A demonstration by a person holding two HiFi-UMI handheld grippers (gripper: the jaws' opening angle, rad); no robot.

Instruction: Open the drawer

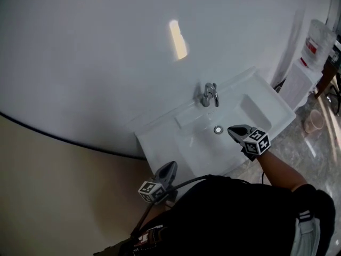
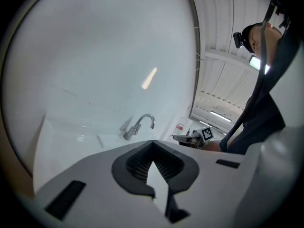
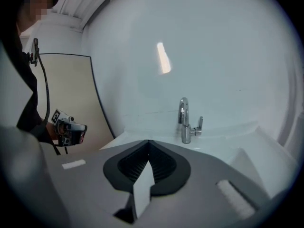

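Observation:
No drawer shows in any view. A white washbasin (image 1: 254, 98) with a chrome faucet (image 1: 210, 94) stands below me against a large round white panel. My right gripper (image 1: 233, 130) hovers over the basin's right front, near the drain (image 1: 218, 129), jaws shut and empty. My left gripper (image 1: 169, 168) is at the basin's front left corner, also shut on nothing. In the left gripper view its closed jaws (image 2: 153, 144) point toward the faucet (image 2: 137, 126), with the right gripper (image 2: 183, 137) beyond. The right gripper view has its closed jaws (image 3: 148, 144) below the faucet (image 3: 186, 122), and the left gripper (image 3: 78, 127) at the left.
A white water dispenser (image 1: 301, 81) with a bottle on top stands at the right. A pink cup (image 1: 314, 121) sits on the marbled floor near it. A beige wall (image 1: 53, 196) lies to the left of the round panel (image 1: 106, 63).

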